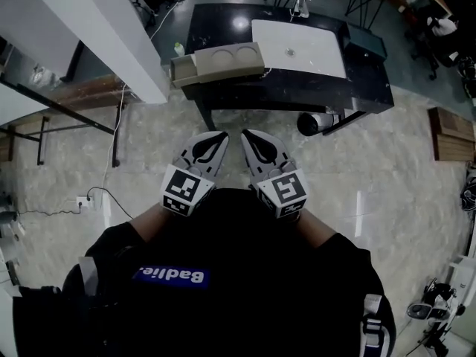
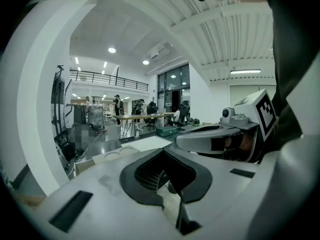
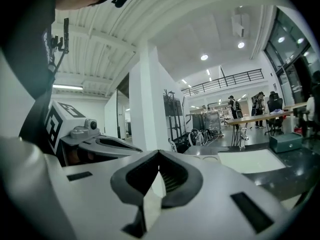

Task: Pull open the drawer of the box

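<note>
box (image 1: 227, 63) long axis left-right on table (image 1: 368, 88), drawer (image 1: 181, 71) facing left

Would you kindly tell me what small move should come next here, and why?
Probably reach the left gripper forward toward the box on the table: it and the right gripper are shut, empty, held near the body, well short of the drawer.

One text can be read: near you, on your black shirt (image 1: 245, 303), a blue patch (image 1: 170, 276) carries white letters, upside down in the head view, that seem to spell "Badlie".
</note>
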{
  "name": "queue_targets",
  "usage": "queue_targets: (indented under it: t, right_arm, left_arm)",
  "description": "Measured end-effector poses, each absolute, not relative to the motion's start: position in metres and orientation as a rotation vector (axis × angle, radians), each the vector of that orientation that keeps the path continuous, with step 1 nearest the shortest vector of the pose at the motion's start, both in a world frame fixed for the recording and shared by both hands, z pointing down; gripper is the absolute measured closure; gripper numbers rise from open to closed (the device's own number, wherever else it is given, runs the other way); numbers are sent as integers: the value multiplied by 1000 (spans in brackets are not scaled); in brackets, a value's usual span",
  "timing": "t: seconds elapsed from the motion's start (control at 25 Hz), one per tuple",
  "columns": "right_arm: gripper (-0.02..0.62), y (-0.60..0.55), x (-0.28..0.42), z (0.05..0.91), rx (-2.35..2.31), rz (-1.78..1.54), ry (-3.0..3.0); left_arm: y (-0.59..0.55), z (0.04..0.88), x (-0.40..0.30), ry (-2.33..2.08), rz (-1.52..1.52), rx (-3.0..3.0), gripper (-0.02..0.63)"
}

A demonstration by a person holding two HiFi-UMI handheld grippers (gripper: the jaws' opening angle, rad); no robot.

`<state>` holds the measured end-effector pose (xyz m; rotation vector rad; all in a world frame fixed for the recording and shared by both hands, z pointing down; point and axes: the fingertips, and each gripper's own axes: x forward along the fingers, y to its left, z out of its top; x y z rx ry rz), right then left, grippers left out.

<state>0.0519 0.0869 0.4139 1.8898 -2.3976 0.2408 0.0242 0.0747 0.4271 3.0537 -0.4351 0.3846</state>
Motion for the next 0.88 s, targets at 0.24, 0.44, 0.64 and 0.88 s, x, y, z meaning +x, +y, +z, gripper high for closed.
queue_targets:
  t: [0.24,0.44,0.64,0.88]
  right_arm:
    - [595,79,22,422,1886,268,-2393]
    - [595,68,13,410,1883,214,-2413]
    - [595,64,10,406,1879,178,-2412]
    - [595,60,6,406,1866,184,-2418]
  left_arm:
    - [70,436,-3,-381,383,3043,604]
    - [60,423,-12,-402,345,3071,604]
    - [55,419,-21,-450,307,3070,604]
    - [54,412,-27,-499,272,3073,604]
